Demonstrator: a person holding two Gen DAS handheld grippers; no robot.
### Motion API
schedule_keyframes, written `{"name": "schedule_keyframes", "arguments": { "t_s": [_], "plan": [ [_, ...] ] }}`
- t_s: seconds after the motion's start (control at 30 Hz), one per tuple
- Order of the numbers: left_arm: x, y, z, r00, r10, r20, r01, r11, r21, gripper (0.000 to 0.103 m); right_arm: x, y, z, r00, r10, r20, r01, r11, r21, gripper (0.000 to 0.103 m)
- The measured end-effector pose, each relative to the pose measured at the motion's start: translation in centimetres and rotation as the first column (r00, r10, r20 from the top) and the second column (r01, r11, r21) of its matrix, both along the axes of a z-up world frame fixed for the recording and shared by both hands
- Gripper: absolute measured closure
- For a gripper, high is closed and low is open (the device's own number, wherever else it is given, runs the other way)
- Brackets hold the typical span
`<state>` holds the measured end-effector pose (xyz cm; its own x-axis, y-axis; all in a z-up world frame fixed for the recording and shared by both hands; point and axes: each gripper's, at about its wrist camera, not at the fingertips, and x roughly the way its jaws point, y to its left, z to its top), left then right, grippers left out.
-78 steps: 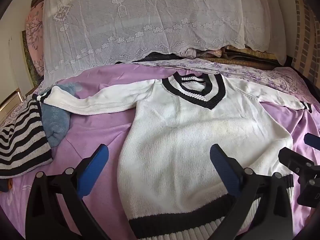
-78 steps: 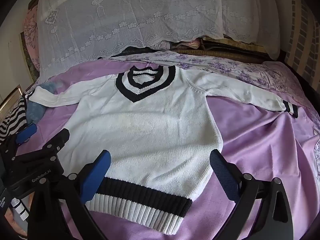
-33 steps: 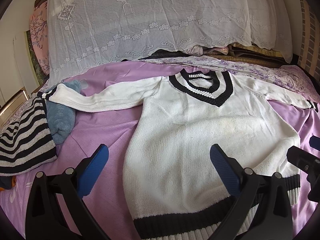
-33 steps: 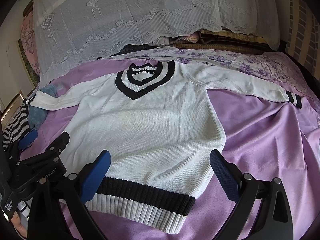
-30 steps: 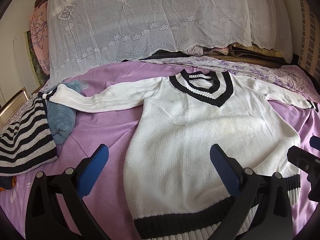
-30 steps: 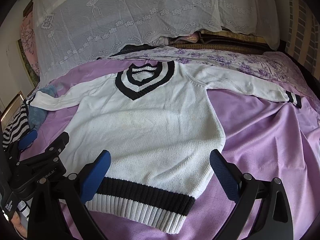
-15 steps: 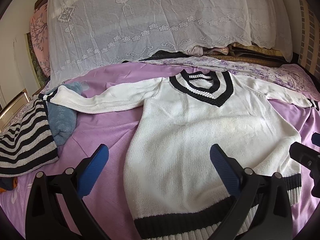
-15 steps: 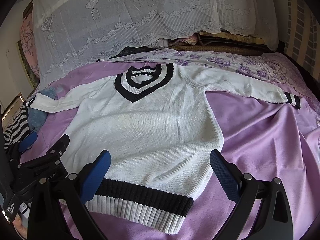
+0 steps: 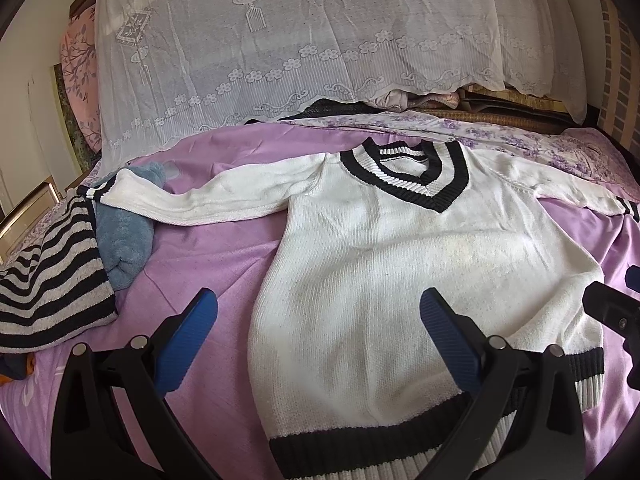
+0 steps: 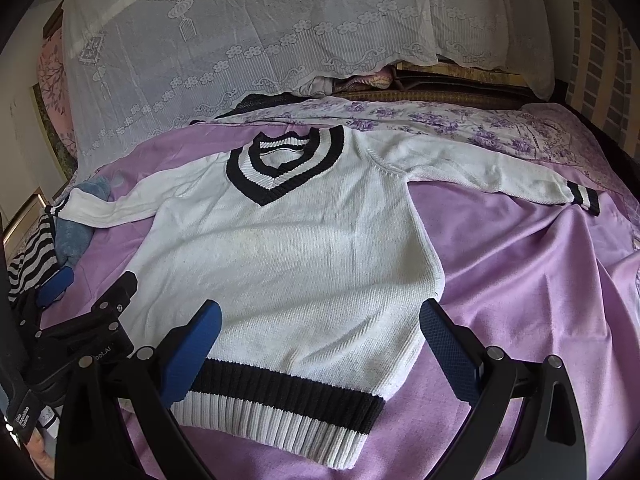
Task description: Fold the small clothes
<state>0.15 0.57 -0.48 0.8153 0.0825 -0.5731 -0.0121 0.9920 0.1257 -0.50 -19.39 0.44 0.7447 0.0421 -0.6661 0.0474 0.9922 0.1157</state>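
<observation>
A white knit sweater [image 9: 400, 280] with a black-and-white V-neck and hem lies flat, face up, on a purple bedsheet [image 9: 208, 248], both sleeves spread out. It also shows in the right wrist view [image 10: 296, 256]. My left gripper [image 9: 318, 308] is open and empty, above the sweater's lower left side. My right gripper [image 10: 320, 316] is open and empty, above the hem. The left gripper's fingers [image 10: 56, 282] show at the left edge of the right wrist view.
A black-and-white striped garment [image 9: 44, 276] and a blue towel-like cloth [image 9: 124, 236] lie at the left, under the sweater's left cuff. A white lace cover [image 9: 304, 44] drapes over a pile at the back. A floral sheet [image 10: 460, 124] lies behind the sweater.
Both grippers have drifted slightly; the sweater sits a little differently in each view. The sweater itself has not moved and both grippers stay open.
</observation>
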Motion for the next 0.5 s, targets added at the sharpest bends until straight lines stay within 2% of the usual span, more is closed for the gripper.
{"name": "schedule_keyframes", "arguments": {
  "t_s": [0.33,0.5],
  "plan": [
    [-0.04,0.11,0.06,1.000,0.001,0.006,-0.001,1.000,-0.009,0.004,-0.03,0.03,0.04,1.000,0.004,-0.001,-0.004,1.000,0.008,0.003],
    [-0.23,-0.14,0.17,1.000,0.002,0.022,-0.002,1.000,0.009,0.004,-0.37,0.30,0.42,0.999,0.000,0.039,0.000,1.000,-0.016,0.003]
  ]
}}
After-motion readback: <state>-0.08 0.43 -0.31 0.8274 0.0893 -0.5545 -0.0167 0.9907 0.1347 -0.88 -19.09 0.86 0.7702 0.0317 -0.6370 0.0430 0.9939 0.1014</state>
